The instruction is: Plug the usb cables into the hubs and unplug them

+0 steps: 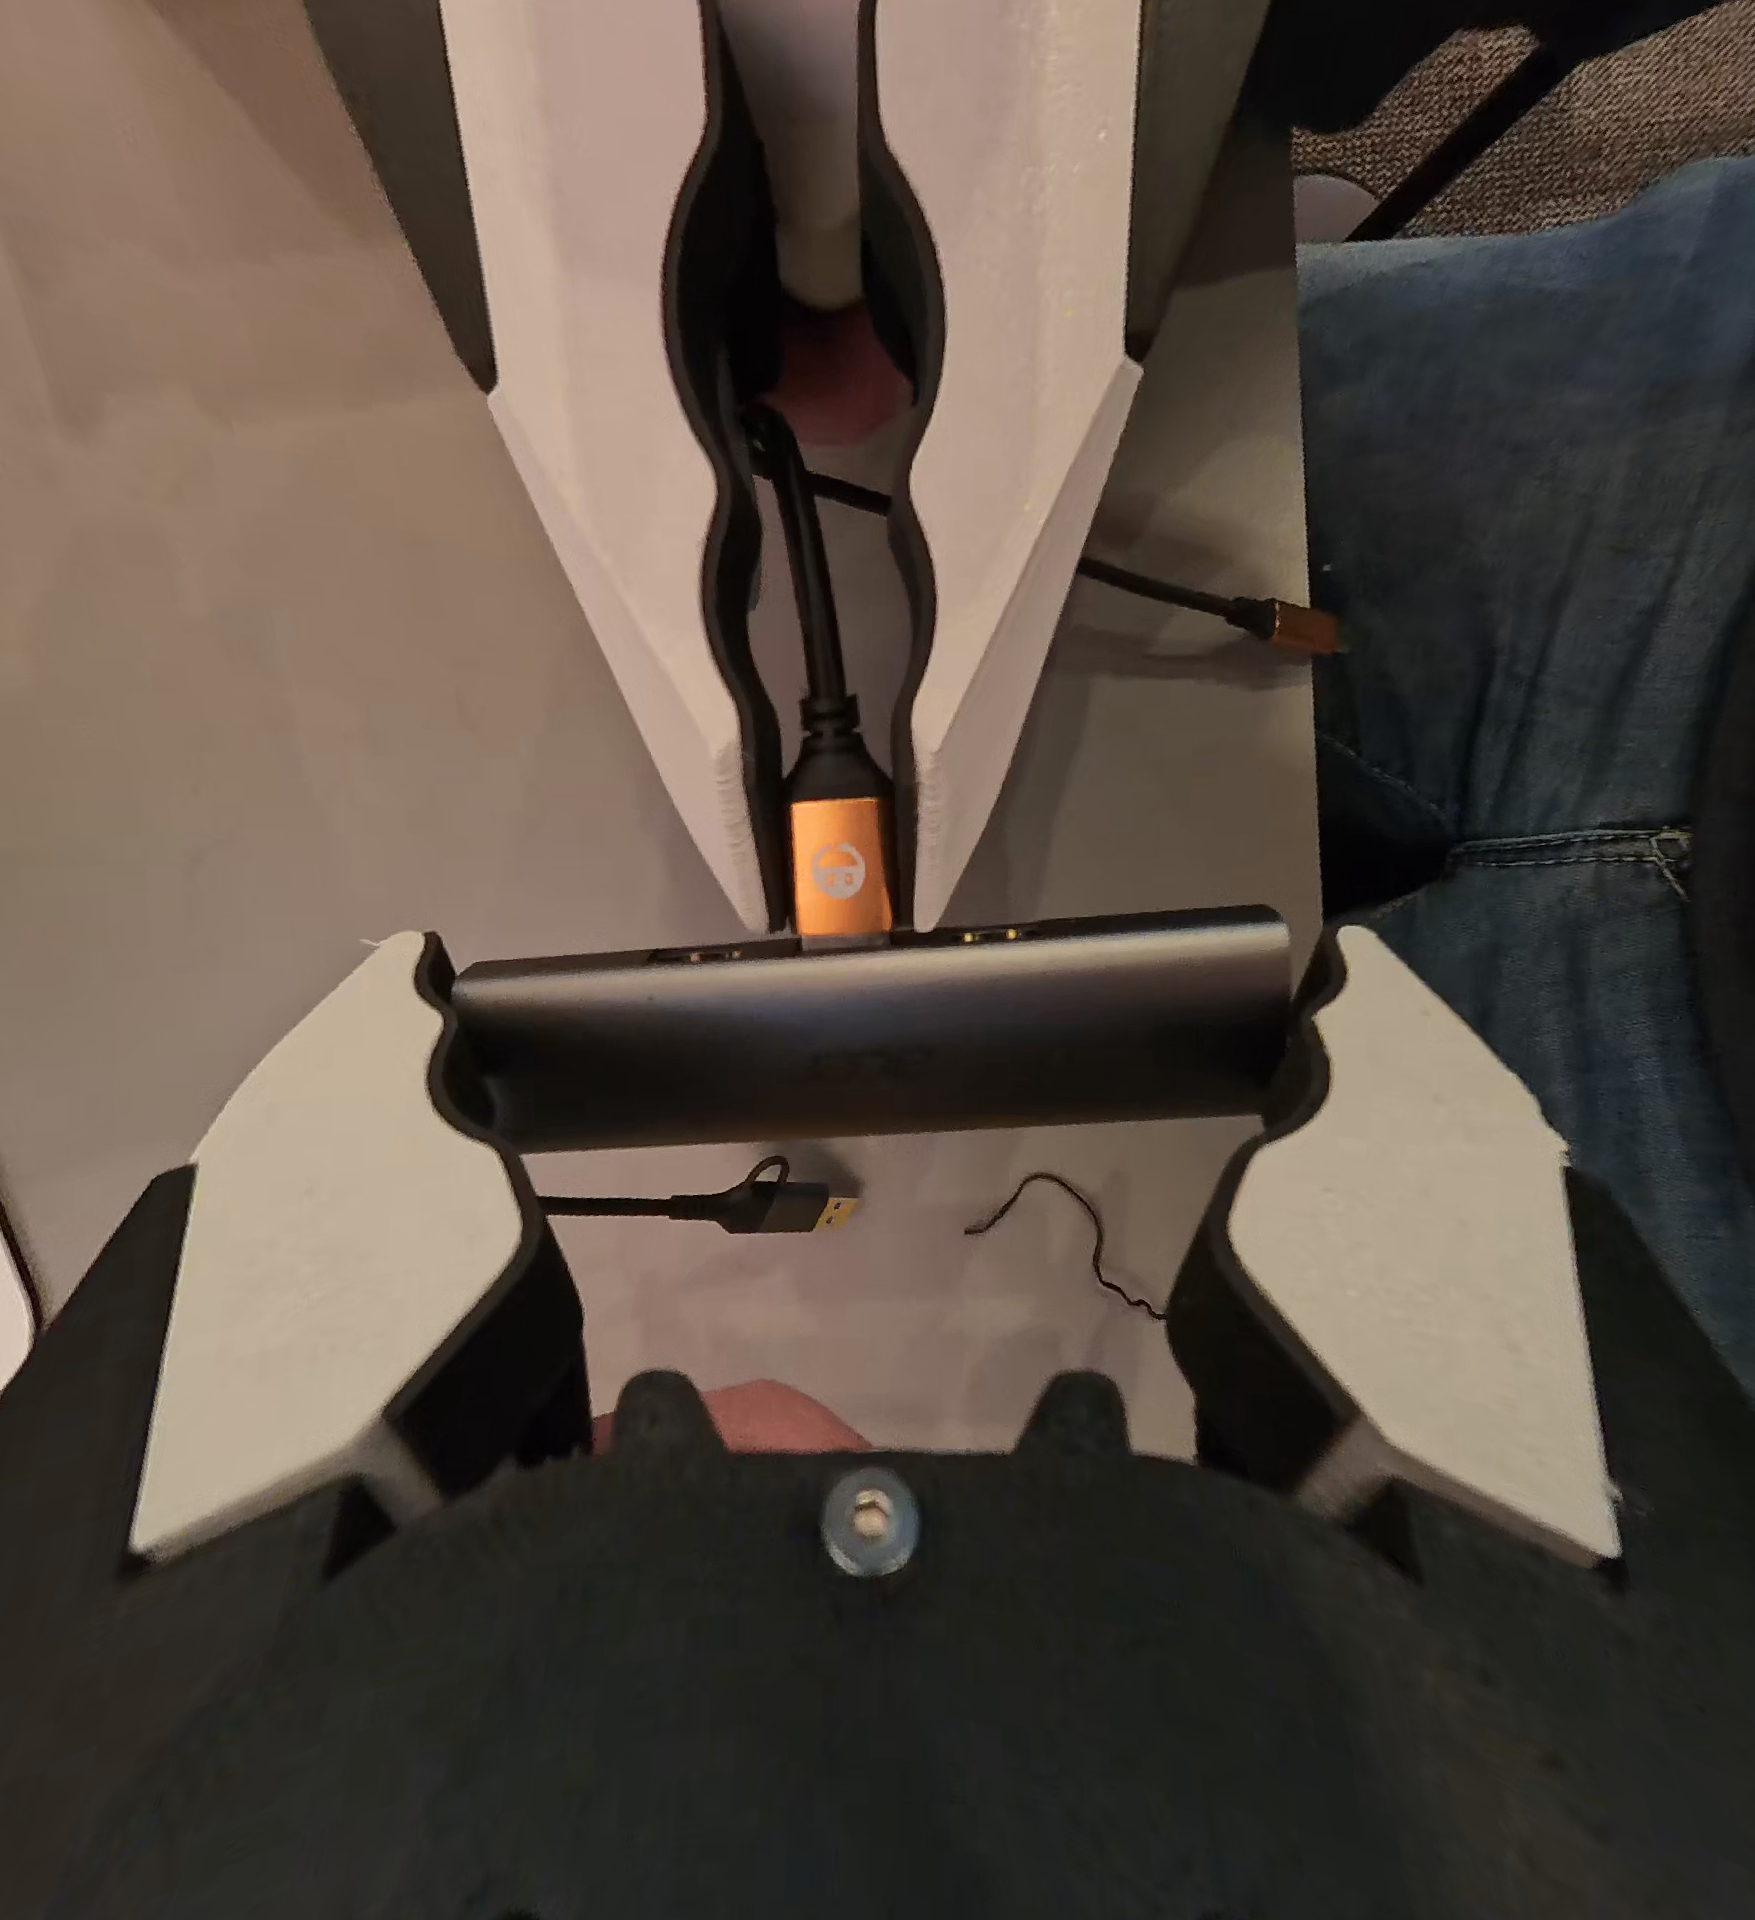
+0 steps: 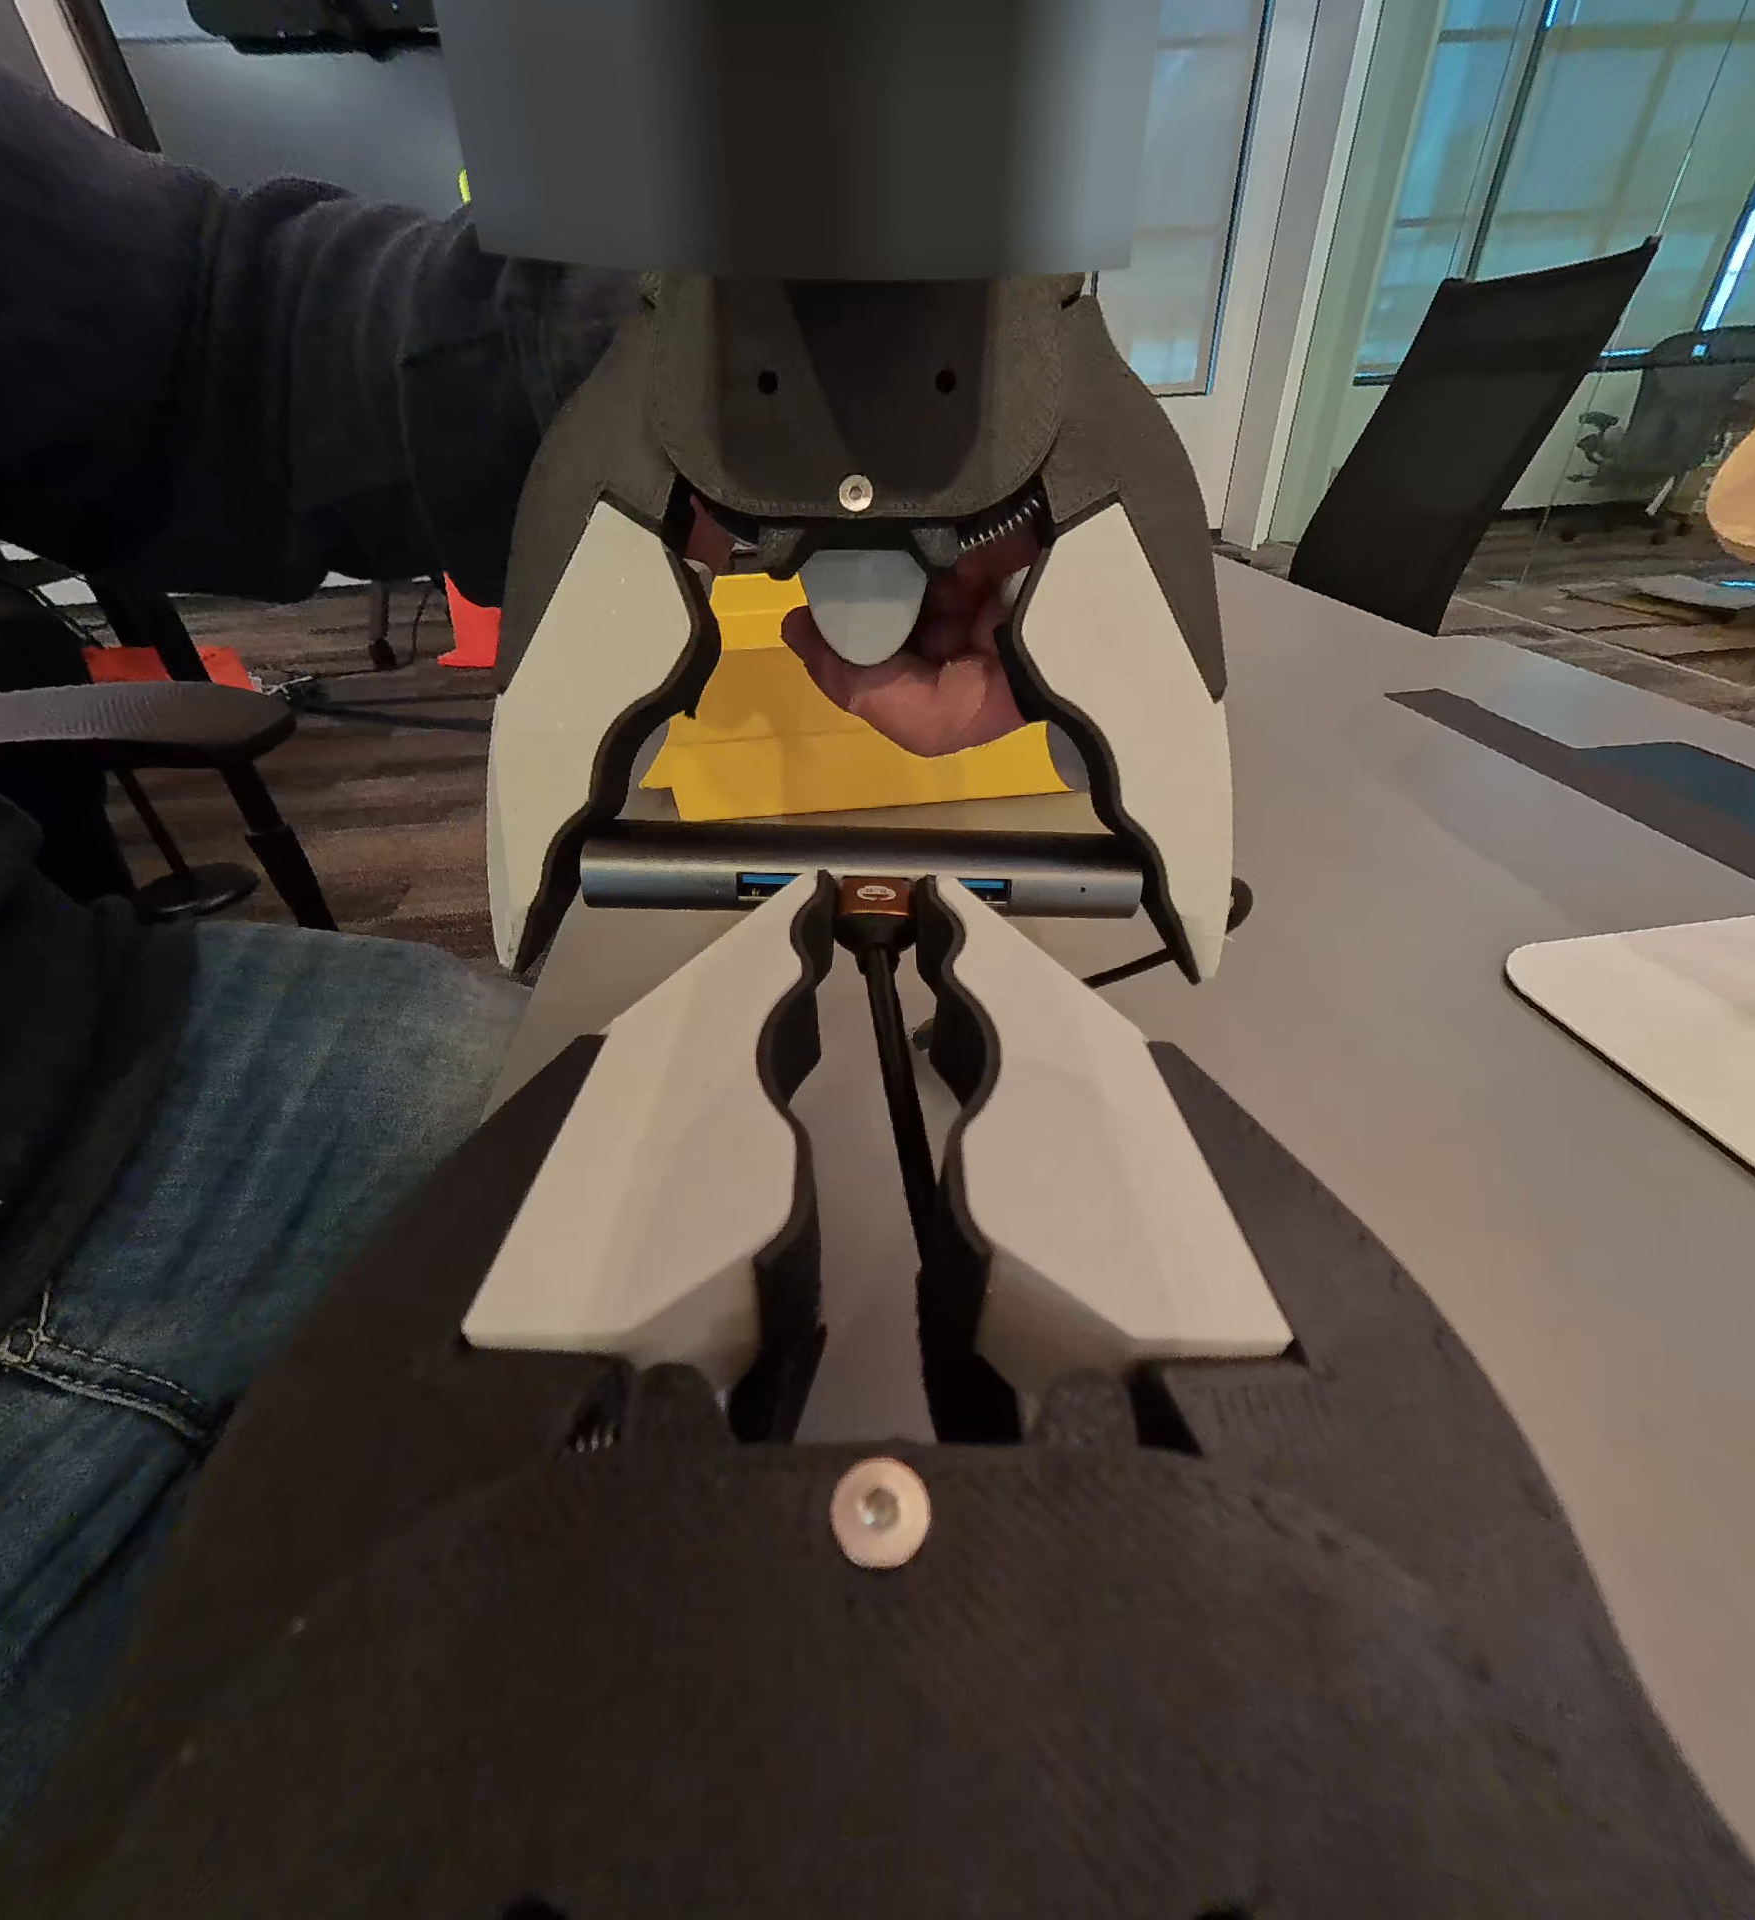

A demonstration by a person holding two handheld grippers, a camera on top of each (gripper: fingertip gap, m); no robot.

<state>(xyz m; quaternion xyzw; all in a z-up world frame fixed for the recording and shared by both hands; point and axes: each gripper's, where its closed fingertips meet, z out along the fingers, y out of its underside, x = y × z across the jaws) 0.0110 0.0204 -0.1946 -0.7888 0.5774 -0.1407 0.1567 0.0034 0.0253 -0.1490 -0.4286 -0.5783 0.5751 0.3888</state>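
My left gripper (image 1: pixel 883 997) is shut on the two ends of a dark grey USB hub (image 1: pixel 873 1049) and holds it crosswise over the grey table (image 1: pixel 229 623). My right gripper (image 1: pixel 842 904) faces it, shut on an orange USB plug (image 1: pixel 842 868) whose tip sits in the hub's middle port. In the right wrist view my right gripper (image 2: pixel 871 899) grips the orange plug (image 2: pixel 873 894) against the hub (image 2: pixel 665 883), with blue ports either side. The plug's black cable (image 2: pixel 904 1091) runs back between my fingers. The hub's own lead (image 1: pixel 748 1210) lies on the table.
The cable's other orange plug (image 1: pixel 1288 629) lies by the table edge, next to a person's jeans (image 1: pixel 1579 779). A black thread (image 1: pixel 1060 1236) lies under the hub. A white mat (image 2: pixel 1683 1039) is at the right, a yellow object (image 2: pixel 852 779) beyond the hub, and chairs (image 2: pixel 1455 436) around. My left and right fingertips are right by each other.
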